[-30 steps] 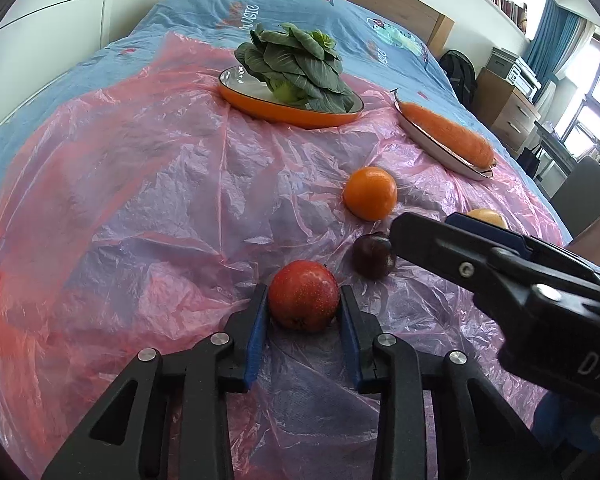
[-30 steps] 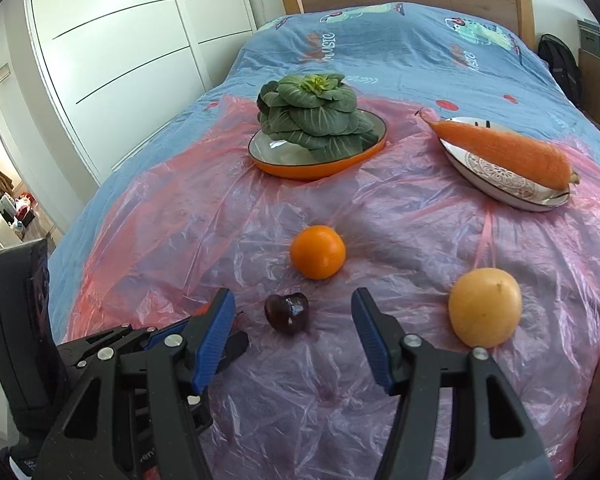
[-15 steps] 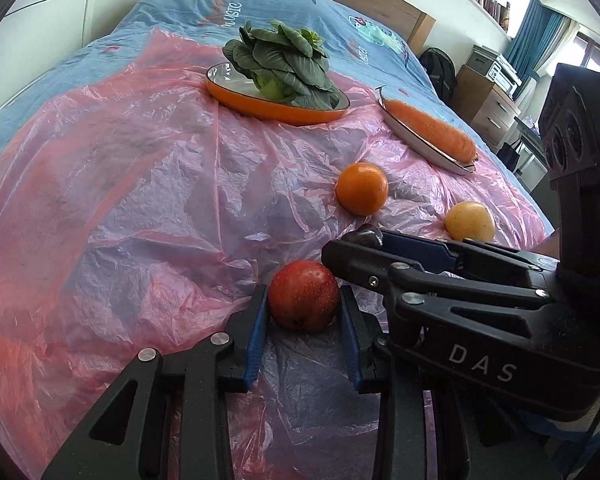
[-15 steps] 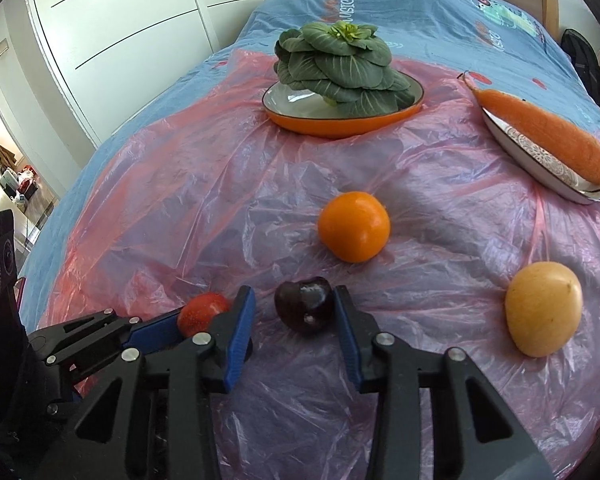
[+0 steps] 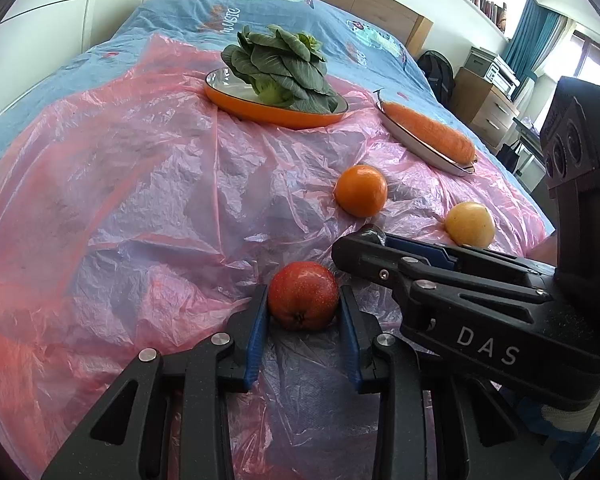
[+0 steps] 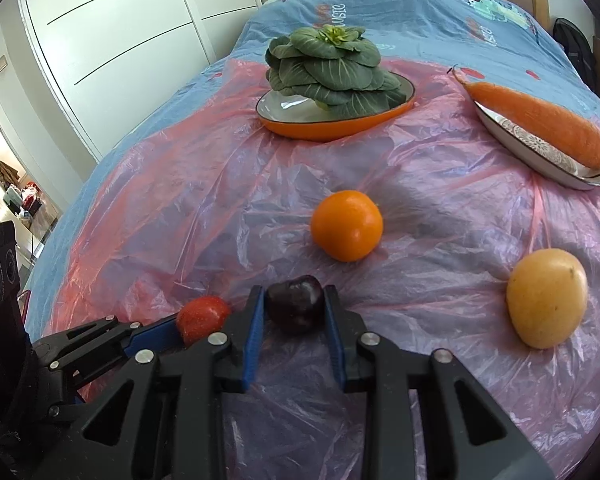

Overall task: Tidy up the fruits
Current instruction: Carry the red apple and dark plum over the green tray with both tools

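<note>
Our left tool has its blue pads pressed against both sides of the red fruit, which sits on the pink plastic sheet spread over the bed. Our right tool has just been closing, and its pads now clamp the dark plum between them, that fruit also resting on the sheet. The two tools lie close side by side: from the right wrist view we see the red fruit just left of our right tool's left finger.

Beyond the plum, ahead of the right tool, lies the orange, apart from both tools. Off to the right of the right tool, well clear of it, sits the yellow fruit.

Farther ahead, an orange dish holds a leafy green vegetable. To its right, a white oval plate carries a carrot, lying lengthwise along it.
</note>
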The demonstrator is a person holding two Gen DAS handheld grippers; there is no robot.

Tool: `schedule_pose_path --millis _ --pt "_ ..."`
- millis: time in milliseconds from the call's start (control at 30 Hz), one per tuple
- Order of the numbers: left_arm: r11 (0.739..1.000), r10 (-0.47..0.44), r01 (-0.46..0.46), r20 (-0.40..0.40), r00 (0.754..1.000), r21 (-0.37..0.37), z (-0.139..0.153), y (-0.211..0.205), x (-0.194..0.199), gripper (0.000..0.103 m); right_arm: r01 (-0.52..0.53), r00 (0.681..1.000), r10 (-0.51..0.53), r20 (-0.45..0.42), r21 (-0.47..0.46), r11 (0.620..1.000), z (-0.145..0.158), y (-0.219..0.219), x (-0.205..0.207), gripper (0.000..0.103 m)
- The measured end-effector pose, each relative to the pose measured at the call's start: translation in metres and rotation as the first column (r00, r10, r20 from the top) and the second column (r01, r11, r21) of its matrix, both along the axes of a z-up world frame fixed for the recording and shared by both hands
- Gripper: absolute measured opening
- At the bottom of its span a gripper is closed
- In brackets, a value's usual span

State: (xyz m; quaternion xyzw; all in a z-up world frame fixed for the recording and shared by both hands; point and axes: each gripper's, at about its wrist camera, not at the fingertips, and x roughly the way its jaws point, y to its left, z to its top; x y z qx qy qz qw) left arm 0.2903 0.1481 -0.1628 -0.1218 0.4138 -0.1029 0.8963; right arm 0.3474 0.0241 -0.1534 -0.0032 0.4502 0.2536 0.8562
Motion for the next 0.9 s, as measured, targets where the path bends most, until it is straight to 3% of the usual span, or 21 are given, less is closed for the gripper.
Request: schedule_pose_path --millis 400,900 --pt "0.998 0.024 -0.023 0.018 1.0 -0.057 0.008 0.006 -0.001 0.029 0.073 0.997 -0.075 0.022 0.077 0.994 0.014 -0.033 -0.014 0.019" --pt "0.997 -0.057 0.061 0.078 0.995 -0.054 0.03 -0.023 -0.013 0.029 0.177 0.984 -0.178 0.023 0.044 0.983 0.024 -0.096 -0.061 0.019"
